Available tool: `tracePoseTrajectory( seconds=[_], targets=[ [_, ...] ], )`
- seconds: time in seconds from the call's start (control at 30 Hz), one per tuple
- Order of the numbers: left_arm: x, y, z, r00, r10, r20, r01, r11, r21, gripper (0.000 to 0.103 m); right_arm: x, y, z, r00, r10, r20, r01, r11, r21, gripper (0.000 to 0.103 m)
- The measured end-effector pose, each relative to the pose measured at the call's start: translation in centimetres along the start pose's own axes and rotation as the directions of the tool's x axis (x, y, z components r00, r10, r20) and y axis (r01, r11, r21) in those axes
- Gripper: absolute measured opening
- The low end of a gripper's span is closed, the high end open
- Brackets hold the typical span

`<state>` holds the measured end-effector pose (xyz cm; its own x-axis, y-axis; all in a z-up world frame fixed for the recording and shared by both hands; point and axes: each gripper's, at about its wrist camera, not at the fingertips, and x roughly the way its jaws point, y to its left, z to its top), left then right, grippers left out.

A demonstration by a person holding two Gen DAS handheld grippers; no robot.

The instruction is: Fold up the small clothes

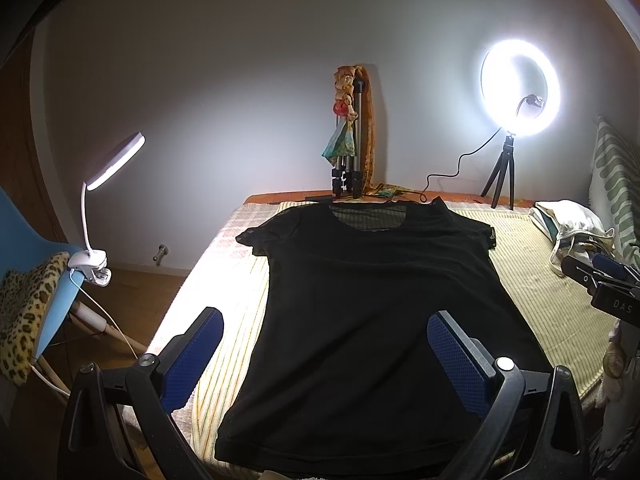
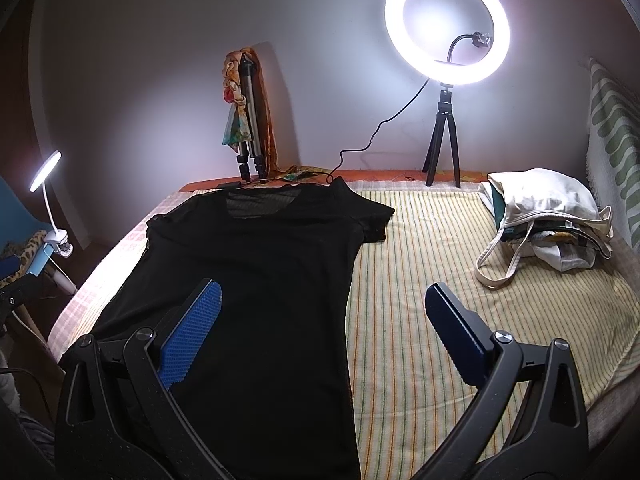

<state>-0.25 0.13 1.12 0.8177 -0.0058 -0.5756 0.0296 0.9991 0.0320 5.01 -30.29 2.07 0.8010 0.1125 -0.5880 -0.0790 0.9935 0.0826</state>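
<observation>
Home bedroom, set up for filming. Bed [image 2: 420, 280] w/ striped green-yellow cover fills most of the view, pushed against a plain white wall. Lit ring light [image 2: 447, 26] on small tripod stands at the far edge of the bed; folded tripod [image 2: 250, 120] w/ colourful scarf leans on the wall beside it. Cloth tote bag [image 2: 548, 216] stuffed w/ clothes lies on the bed. Clip-on lamp [image 1: 112, 168] is clamped to a blue chair [image 1: 36, 264] w/ leopard-print cushion; wood floor below.
</observation>
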Motion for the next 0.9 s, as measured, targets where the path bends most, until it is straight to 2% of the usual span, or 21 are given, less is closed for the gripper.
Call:
tracePoseTrajectory(
  seconds=[0.9],
  targets=[
    [-0.03, 0.11, -0.06, 1.0, -0.001, 0.001, 0.001, 1.0, 0.0, 0.103, 0.17, 0.08, -0.28, 1.0, 0.002, -0.001, -0.002, 1.0, 0.003, 0.103]
  ],
)
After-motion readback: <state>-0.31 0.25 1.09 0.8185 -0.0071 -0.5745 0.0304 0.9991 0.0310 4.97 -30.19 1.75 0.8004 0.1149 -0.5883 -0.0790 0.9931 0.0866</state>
